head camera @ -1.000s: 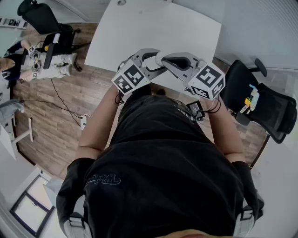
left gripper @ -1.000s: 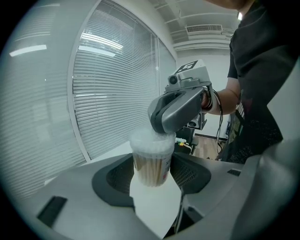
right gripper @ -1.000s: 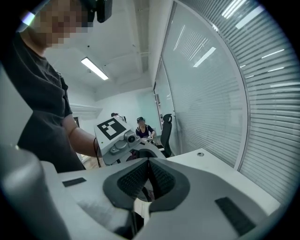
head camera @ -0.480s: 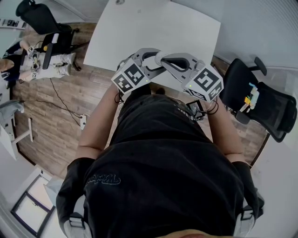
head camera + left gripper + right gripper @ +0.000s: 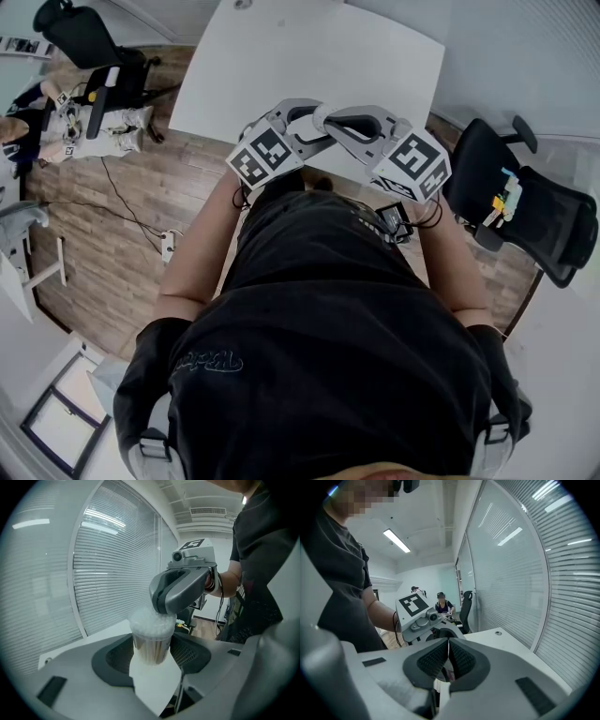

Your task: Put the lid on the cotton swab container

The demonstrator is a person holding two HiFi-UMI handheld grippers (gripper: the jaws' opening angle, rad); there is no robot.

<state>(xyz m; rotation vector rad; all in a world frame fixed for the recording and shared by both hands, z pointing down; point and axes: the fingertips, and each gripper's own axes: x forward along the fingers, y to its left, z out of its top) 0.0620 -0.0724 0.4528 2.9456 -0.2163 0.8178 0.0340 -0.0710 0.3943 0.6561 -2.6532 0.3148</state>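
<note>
A clear cotton swab container (image 5: 151, 648) full of swabs stands upright between the dark pads of my left gripper (image 5: 151, 652), which is shut on it. A clear, bumpy lid (image 5: 148, 622) sits on the container's top. My right gripper (image 5: 162, 607) comes from above and its shut tip rests against the lid's upper right side; whether it pinches the rim is hidden. In the right gripper view the right gripper (image 5: 448, 657) has its jaws together, with the left gripper (image 5: 423, 620) just behind. In the head view both grippers, left (image 5: 298, 127) and right (image 5: 336, 127), meet above the table's near edge.
The white table (image 5: 309, 56) lies ahead. A black office chair (image 5: 534, 225) stands at the right and another chair (image 5: 89, 42) at the far left. Slatted glass walls (image 5: 108, 564) rise beside the table. People (image 5: 440, 605) sit far off across the room.
The right gripper's marker cube has shifted very slightly; the left gripper and the container have stayed where they were.
</note>
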